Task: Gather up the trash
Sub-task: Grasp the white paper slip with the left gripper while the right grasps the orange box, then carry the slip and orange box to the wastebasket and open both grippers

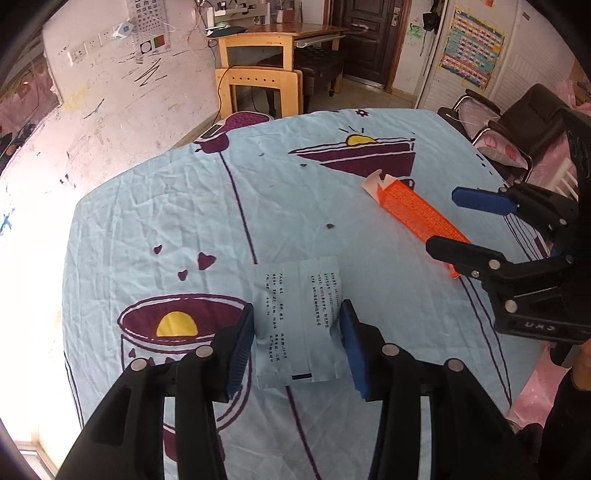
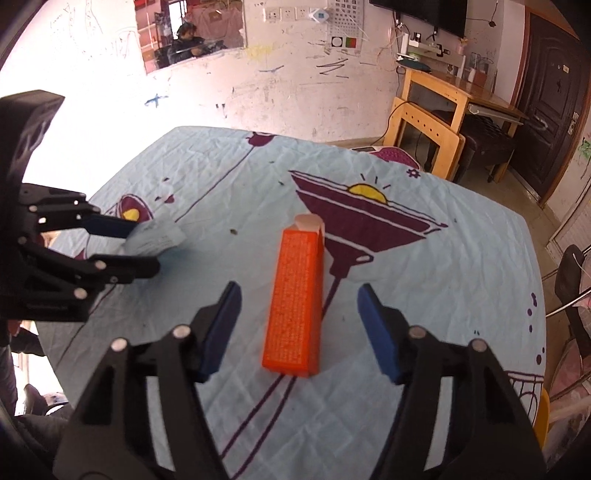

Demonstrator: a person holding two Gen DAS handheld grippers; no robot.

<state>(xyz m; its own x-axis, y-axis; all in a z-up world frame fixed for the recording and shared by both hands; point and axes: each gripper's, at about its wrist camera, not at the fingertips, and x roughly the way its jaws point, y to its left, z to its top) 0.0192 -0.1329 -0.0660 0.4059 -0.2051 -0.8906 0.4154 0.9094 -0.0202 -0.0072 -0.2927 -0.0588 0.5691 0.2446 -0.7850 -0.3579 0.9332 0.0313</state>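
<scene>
Scribbled white walls and a wooden desk (image 1: 266, 40) stand behind a table covered in a pale blue tablecloth (image 1: 147, 206) printed with purple cocktail glasses, and everything here is placed against that cloth. Only the right wrist view shows a wall mirror (image 2: 192, 33) with a person dimly reflected in it; only the left wrist view shows black chairs (image 1: 517, 114) past the cloth's far edge and a colourful chart on a cupboard door. On the cloth lies an orange carton (image 2: 295, 299), its far end torn open, and nearer the cloth's left side a white printed packet (image 1: 299, 325). Small dark crumbs (image 1: 330, 226) dot the cloth between them; what they are is hard to make out. The packet's print is too small to read. The left gripper (image 1: 297, 347) has its blue pads pressed on the packet's two sides, pinching it. The right gripper (image 2: 299, 328) straddles the carton with clear gaps either side, its pads touching nothing
</scene>
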